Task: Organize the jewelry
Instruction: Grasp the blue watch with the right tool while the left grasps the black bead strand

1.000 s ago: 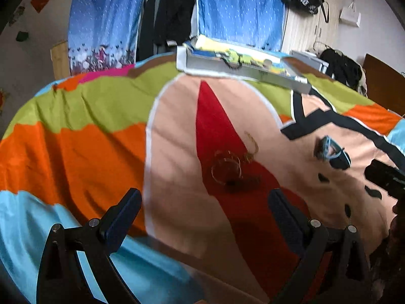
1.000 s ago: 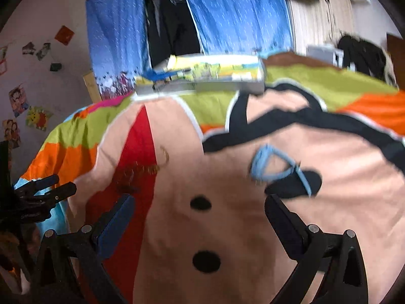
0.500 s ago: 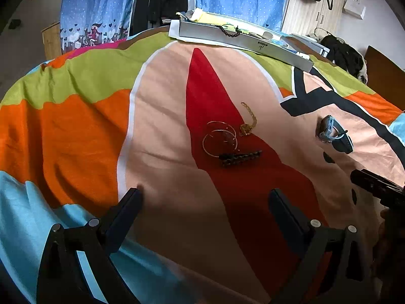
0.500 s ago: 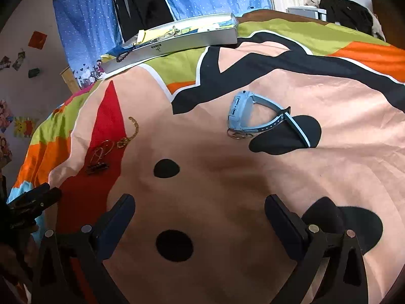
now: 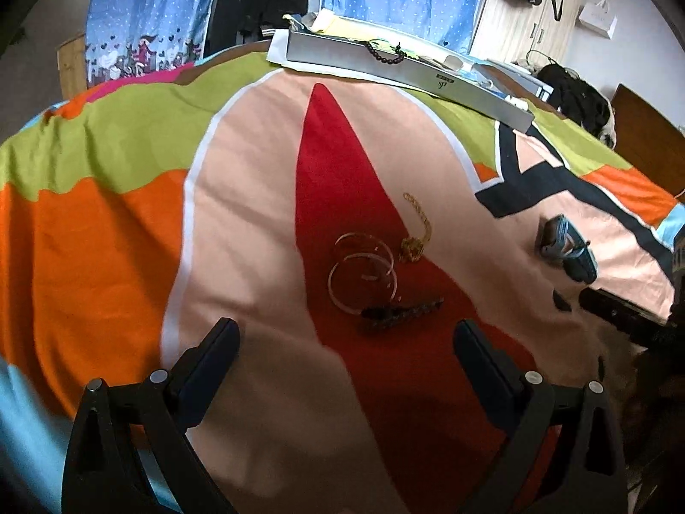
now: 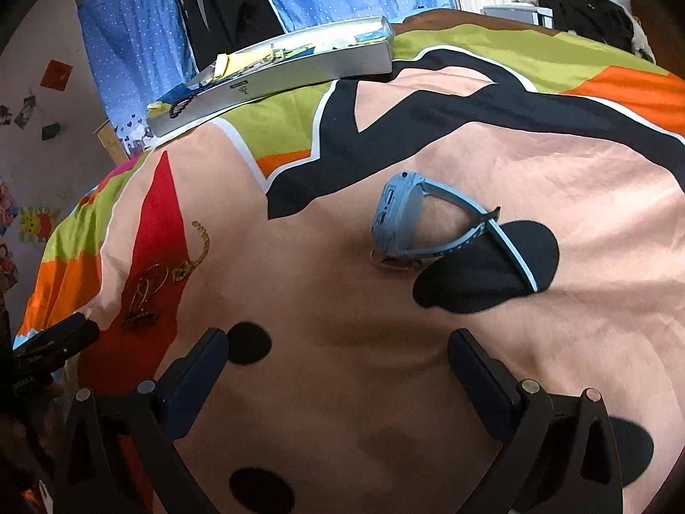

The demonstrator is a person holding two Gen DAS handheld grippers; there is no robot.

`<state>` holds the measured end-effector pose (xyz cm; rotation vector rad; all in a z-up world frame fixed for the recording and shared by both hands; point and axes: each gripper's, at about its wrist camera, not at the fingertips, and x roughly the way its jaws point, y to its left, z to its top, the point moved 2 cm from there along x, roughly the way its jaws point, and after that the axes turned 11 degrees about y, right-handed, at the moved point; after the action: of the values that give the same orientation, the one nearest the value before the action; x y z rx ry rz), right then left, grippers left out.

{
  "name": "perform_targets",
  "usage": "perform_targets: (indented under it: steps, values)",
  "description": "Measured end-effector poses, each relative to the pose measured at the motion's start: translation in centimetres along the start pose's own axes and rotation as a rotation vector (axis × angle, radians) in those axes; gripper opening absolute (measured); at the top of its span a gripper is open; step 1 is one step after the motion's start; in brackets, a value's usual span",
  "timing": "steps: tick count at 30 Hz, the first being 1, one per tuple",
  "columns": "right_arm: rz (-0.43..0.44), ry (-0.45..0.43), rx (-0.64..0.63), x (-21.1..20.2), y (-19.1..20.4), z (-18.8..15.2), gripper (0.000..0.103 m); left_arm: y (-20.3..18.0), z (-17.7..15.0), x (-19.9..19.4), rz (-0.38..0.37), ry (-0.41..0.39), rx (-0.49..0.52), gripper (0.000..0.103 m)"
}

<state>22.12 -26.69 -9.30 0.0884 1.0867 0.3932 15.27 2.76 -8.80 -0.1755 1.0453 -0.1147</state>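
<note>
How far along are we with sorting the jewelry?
Barely started. Only the dark bead bracelet lies on the grey box. Nothing is in hand: left gripper and right gripper are open. Still on the bedspread: two bangles, gold chain, dark clip, blue watch.

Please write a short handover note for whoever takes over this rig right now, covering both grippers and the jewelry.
Left gripper: open, empty, above the bedspread, facing the bangle cluster.
Right gripper: open, empty, facing the blue watch.
On the red stripe: two thin bangles overlapping, a gold chain just beyond them, a dark beaded bracelet nearest the fingers.
The watch lies apart on the peach area, its strap over a black patch.
The long grey box sits at the far edge, a dark bead string draped over its rim.
Done: possibly that bead string. Left: bangles, chain, bracelet and watch all still on the bed.
</note>
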Motion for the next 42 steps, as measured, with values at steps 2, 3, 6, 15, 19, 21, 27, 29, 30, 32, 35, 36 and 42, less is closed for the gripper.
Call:
perform_targets:
  steps: [2,3,6,15,19,21,27,29,30,32,35,36,42]
  values:
    - [0.006,0.006,0.007,0.3,-0.4,0.5,0.103,0.1,0.7,0.2,-0.017,0.002,-0.011,0.098]
    - [0.009,0.010,0.011,0.5,-0.5,0.8,0.103,0.3,1.1,0.4,-0.029,0.004,-0.019,0.098]
    - [0.011,0.019,0.027,1.0,-1.2,1.6,0.103,0.8,2.1,0.9,-0.058,0.010,-0.048,0.097]
    - [0.020,0.023,0.086,2.3,-3.5,4.5,0.103,0.9,2.9,1.5,-0.083,0.001,-0.077,0.067]
    - [0.019,0.029,0.074,3.1,-3.5,5.4,0.103,0.4,2.7,2.7,-0.104,0.036,-0.069,0.052]
    - [0.027,0.039,0.075,3.7,-3.7,5.8,0.103,0.5,2.7,3.3,-0.108,0.060,-0.080,0.041]
    - [0.032,0.043,0.065,4.6,-3.4,6.7,0.094,0.4,2.6,3.4,-0.120,0.057,-0.076,0.021]
    - [0.030,0.042,0.055,4.7,-3.2,7.0,0.087,0.4,2.5,3.5,-0.125,0.061,-0.077,0.016]
    - [0.028,0.042,0.050,4.8,-3.0,7.1,0.084,0.5,2.6,3.5,-0.126,0.060,-0.081,0.015]
    - [0.030,0.039,0.037,4.9,-2.7,7.3,0.080,0.5,2.7,3.4,-0.133,0.055,-0.090,0.015]
    - [0.020,0.040,0.015,5.1,-2.1,7.5,0.069,0.3,2.9,3.3,-0.134,0.047,-0.091,0.009]
    - [0.017,0.040,0.009,5.1,-1.9,7.4,0.063,0.2,3.0,3.3,-0.132,0.046,-0.089,0.005]
    - [0.015,0.039,-0.035,5.0,-1.0,7.0,0.051,-0.9,3.3,2.9,-0.124,0.027,-0.051,0.003]
